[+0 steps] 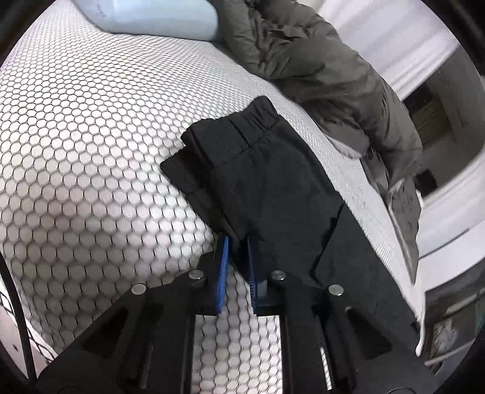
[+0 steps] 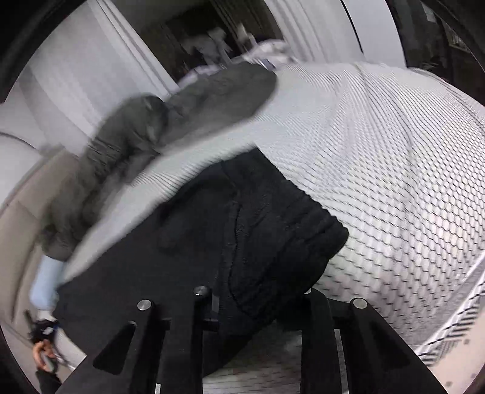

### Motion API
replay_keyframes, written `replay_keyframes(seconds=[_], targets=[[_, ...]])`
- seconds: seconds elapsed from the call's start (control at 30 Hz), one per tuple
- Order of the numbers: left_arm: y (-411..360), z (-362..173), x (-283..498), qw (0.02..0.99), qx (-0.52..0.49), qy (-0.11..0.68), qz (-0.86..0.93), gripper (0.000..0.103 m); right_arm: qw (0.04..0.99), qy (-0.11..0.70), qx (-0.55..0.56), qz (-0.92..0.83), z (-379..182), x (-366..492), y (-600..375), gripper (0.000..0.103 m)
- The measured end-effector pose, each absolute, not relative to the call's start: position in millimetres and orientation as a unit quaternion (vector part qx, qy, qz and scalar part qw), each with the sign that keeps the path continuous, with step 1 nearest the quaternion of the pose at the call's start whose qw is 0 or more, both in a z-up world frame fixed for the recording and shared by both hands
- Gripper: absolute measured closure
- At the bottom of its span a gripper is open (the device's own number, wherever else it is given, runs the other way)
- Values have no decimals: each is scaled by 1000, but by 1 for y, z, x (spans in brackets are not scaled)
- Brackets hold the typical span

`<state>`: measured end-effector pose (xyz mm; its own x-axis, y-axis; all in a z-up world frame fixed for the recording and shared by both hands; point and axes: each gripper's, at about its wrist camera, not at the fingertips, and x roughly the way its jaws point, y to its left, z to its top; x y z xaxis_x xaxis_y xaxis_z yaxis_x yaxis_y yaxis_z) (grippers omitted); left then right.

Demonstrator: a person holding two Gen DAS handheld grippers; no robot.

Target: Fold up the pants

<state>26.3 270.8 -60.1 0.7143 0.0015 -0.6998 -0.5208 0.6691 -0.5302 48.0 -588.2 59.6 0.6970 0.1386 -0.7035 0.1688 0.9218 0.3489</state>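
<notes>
The black pants (image 1: pixel 257 169) lie folded into a thick stack on the honeycomb-patterned bed sheet (image 1: pixel 91 151), elastic waistband at the far end. My left gripper (image 1: pixel 238 248) is shut on the stack's near left corner, and black cloth sits pinched between its blue pads (image 1: pixel 223 266). In the blurred right wrist view the pants (image 2: pixel 242 227) fill the lower middle. A thick fleecy fold is bunched between the fingers of my right gripper (image 2: pixel 260 291). That fold hides the fingertips and pads, and the gripper looks shut on it.
A crumpled grey-green jacket (image 1: pixel 318 60) (image 2: pixel 182 106) lies along the bed's far side beside the pants. A pale blue pillow (image 1: pixel 151 15) rests at the head. The mattress edge drops off past the jacket toward white furniture. A hand (image 2: pixel 38 353) shows at the lower left.
</notes>
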Motion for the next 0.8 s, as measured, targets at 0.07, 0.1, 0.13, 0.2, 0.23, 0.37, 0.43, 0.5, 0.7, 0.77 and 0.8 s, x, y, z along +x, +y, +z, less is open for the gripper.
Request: replay_keyframes(seconds=[0.07, 0.1, 0.13, 0.2, 0.23, 0.37, 0.43, 0.5, 0.7, 0.77, 0.8], targets=[[265, -57, 24, 852, -366, 344, 149, 88, 897, 393, 201, -6, 54, 49, -591, 79], [264, -55, 21, 852, -373, 342, 136, 77, 897, 393, 202, -4, 53, 52, -591, 79], [264, -53, 19, 851, -380, 341, 125, 58, 898, 391, 202, -2, 54, 50, -592, 79], [263, -46, 13, 854, -375, 340, 120, 44, 895, 394, 210, -2, 52, 44, -596, 77], [263, -42, 11, 856, -371, 339, 118, 39, 893, 394, 216, -4, 51, 38, -598, 76], [265, -47, 38, 846, -365, 368, 127, 33, 890, 384, 247, -3, 43, 15, -603, 72], [268, -50, 56, 842, -369, 365, 147, 41, 887, 381, 260, -1, 39, 9, -605, 69], [273, -52, 70, 839, -368, 358, 178, 70, 885, 379, 272, 5, 35, 3, -603, 65], [275, -45, 46, 857, -369, 315, 173, 96, 878, 364, 310, 8, 31, 14, -608, 73], [279, -47, 25, 859, -370, 308, 173, 96, 877, 358, 321, 9, 32, 24, -605, 81], [283, -49, 18, 858, -372, 310, 173, 95, 879, 356, 317, 10, 33, 28, -600, 85]])
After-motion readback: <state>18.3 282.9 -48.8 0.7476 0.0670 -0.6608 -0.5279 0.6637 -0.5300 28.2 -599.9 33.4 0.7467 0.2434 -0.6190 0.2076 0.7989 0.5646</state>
